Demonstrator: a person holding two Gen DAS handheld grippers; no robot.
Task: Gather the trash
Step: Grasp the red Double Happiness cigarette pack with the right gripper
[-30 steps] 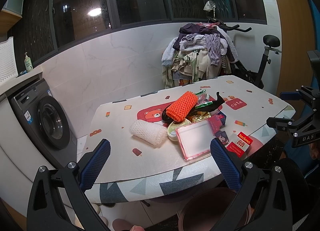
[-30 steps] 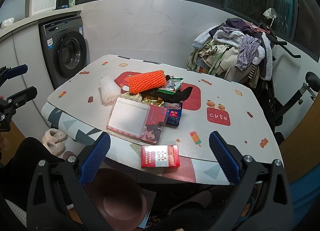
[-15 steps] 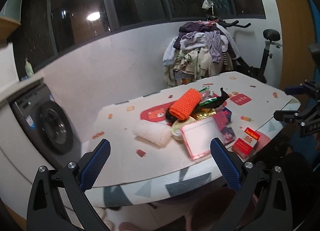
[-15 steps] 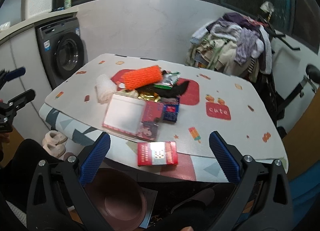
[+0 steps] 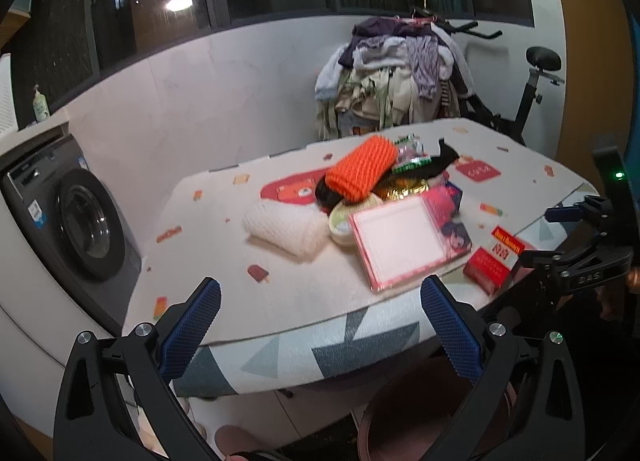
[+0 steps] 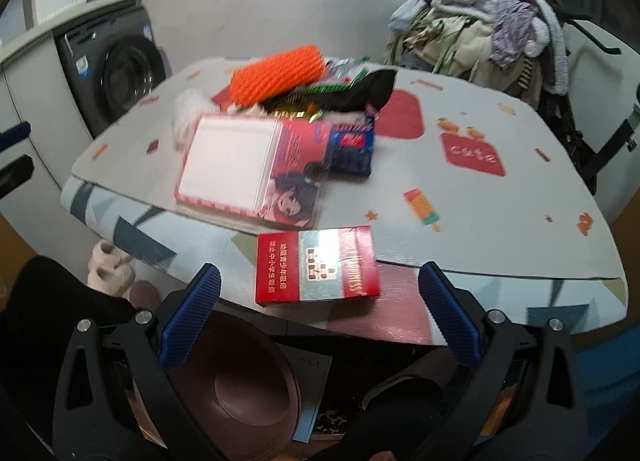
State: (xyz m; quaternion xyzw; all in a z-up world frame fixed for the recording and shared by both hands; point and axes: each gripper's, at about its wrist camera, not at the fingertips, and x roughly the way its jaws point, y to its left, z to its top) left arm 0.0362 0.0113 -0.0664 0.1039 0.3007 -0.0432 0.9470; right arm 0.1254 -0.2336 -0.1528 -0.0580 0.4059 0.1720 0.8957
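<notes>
Laundry-room clutter surrounds you: a washing machine (image 5: pixel 86 221) off to your left gripper's left, a heap of clothes (image 5: pixel 396 73) far ahead, and between them the table (image 6: pixel 500 221) with its patterned cover. Your right gripper (image 6: pixel 316 303) is spread wide and holds nothing, and the red cigarette box (image 6: pixel 316 263) lies flat at the table's near edge, just ahead of and between its blue fingers (image 6: pixel 192 317). Your left gripper (image 5: pixel 320 327) is also released and empty, hanging short of the table edge, with the white foam net (image 5: pixel 284 227) and the pink card pack (image 5: pixel 404 245) well ahead of it. Nothing looks collected yet, so this reads as the approach for the first pick. Next, bring the right fingers down either side of the box, clamp it, then carry it to the brown bin (image 6: pixel 240 393) below and slightly left of that gripper.
</notes>
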